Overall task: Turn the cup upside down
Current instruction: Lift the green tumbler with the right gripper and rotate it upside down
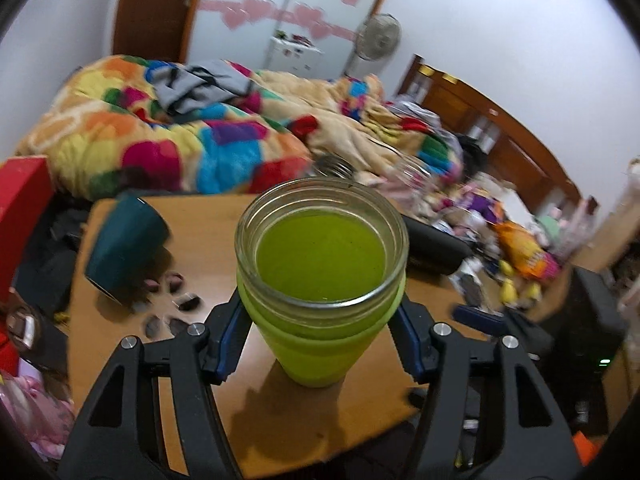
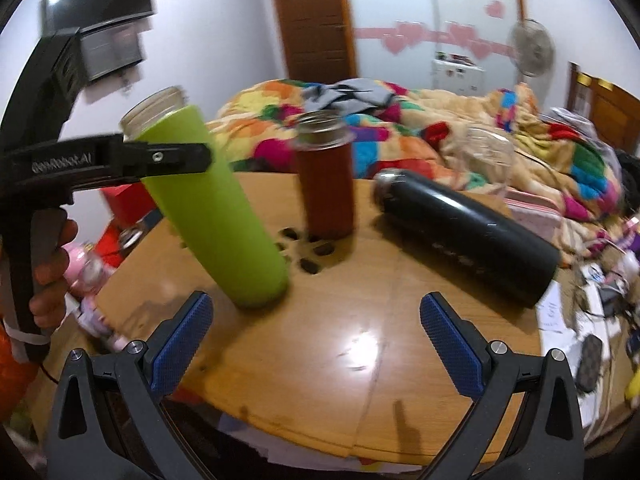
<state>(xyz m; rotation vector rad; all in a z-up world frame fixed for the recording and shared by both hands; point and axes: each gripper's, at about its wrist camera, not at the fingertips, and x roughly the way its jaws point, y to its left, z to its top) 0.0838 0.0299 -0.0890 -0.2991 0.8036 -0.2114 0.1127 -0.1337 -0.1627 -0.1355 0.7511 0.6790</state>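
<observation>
The cup [image 1: 320,280] is a tall glass with a lime-green sleeve, mouth up. My left gripper [image 1: 320,320] is shut on it near the top. In the right wrist view the cup [image 2: 216,216] leans to the left, its base on or just above the wooden table [image 2: 340,340], with the left gripper [image 2: 168,158] clamped across its upper part. My right gripper [image 2: 316,340] is open and empty, low over the table's front edge, to the right of the cup.
A brown flask [image 2: 326,184] stands behind the cup. A black bottle [image 2: 468,236] lies on its side at right. A dark teal cup [image 1: 124,240] lies tilted at left. Small dark bits [image 2: 308,256] litter the table. A bed with a colourful quilt [image 1: 180,132] lies behind.
</observation>
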